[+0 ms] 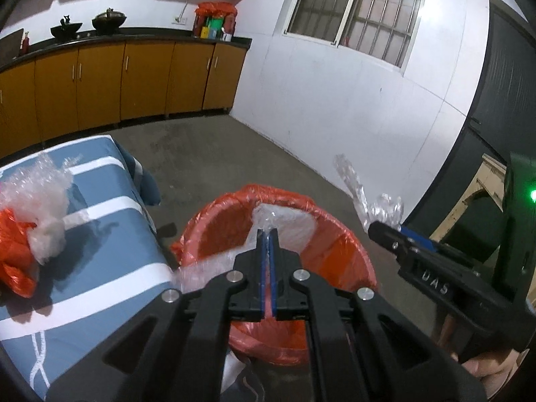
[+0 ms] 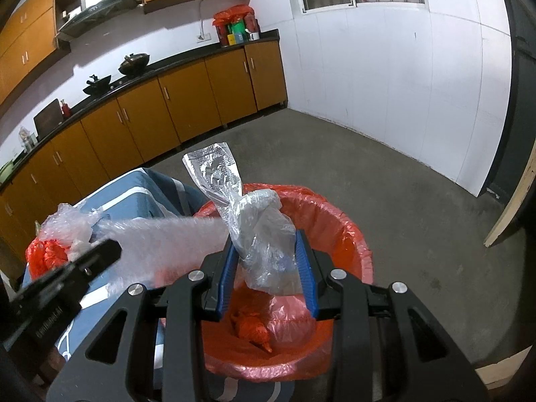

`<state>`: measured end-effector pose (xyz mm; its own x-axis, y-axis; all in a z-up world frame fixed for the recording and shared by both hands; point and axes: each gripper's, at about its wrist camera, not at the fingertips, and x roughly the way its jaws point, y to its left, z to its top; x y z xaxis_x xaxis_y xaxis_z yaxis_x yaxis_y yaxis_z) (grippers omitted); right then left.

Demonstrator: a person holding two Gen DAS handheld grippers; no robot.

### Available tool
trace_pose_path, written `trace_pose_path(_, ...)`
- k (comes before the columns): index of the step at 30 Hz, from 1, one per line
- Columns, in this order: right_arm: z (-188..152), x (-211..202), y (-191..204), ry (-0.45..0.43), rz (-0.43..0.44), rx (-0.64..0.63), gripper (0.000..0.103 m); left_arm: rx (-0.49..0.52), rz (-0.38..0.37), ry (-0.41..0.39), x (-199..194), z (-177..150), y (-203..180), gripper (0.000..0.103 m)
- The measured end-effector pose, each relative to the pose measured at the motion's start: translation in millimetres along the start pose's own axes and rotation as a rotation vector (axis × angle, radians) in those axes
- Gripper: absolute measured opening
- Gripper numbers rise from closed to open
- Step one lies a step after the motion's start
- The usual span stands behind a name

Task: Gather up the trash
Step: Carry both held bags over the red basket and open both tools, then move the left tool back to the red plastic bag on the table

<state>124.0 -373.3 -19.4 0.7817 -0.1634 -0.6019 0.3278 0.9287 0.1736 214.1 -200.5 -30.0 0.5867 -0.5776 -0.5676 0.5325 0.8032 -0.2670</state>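
Your left gripper [image 1: 267, 234] tips down over the red-lined trash bin [image 1: 335, 221], its two blue pads almost shut, pinching one sheet of bubble wrap [image 2: 160, 234] that stretches toward the bin. Your right gripper [image 2: 267, 251] also tips down over the bin, and its two blue pads squeeze one crumpled clear plastic bag [image 2: 258, 231]. Down inside the bin lies one red plastic wad [image 2: 253, 330]. On the blue striped cloth [image 1: 110, 268] beside the bin sit one more clump of bubble wrap [image 1: 40, 197] and one red plastic bag [image 1: 15, 251], touching each other. Far back, two dark woks [image 2: 134, 62] sit on the counter.
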Motion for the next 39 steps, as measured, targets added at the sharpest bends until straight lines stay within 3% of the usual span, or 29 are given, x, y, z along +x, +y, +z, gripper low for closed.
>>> trace_pose_path(5,-2.6,7.0,-1.0,0.018,0.004,0.001,0.035,-0.007,0.013,0.014,3.6,-4.3,9.7,0.026)
trace_pose_path(9,-3.8,14.9,-1.1,0.037,0.009,0.002,0.036,-0.027,0.048,0.01,-1.7,-6.3,24.0,0.033)
trace_pose_path(11,-5.6,16.1,1.0,0.039,0.006,0.0,0.046,-0.026,0.076,0.002,-4.9,-8.4,30.1,0.036)
trace_pose_path(13,-6.4,16.7,1.6,0.032,0.0,-0.007,0.065,-0.03,0.11,-0.012,-12.5,-9.2,38.6,0.04)
trace_pose_path(14,-6.6,15.3,3.3,0.023,-0.003,-0.012,0.066,-0.031,0.124,-0.019,-15.7,-9.6,41.7,0.042)
trace_pose_path(24,-7.8,11.6,22.8,0.013,0.005,-0.063,0.069,-0.056,0.274,-0.083,-62.1,-21.5,73.2,0.058)
trace_pose_path(28,-10.2,10.3,41.6,0.003,0.027,-0.099,0.075,-0.06,0.345,-0.115,-87.0,-30.8,88.4,0.064)
trace_pose_path(39,-23.1,13.0,119.8,0.003,0.166,-0.243,0.076,-0.154,0.582,-0.161,-150.8,-60.5,158.3,0.073)
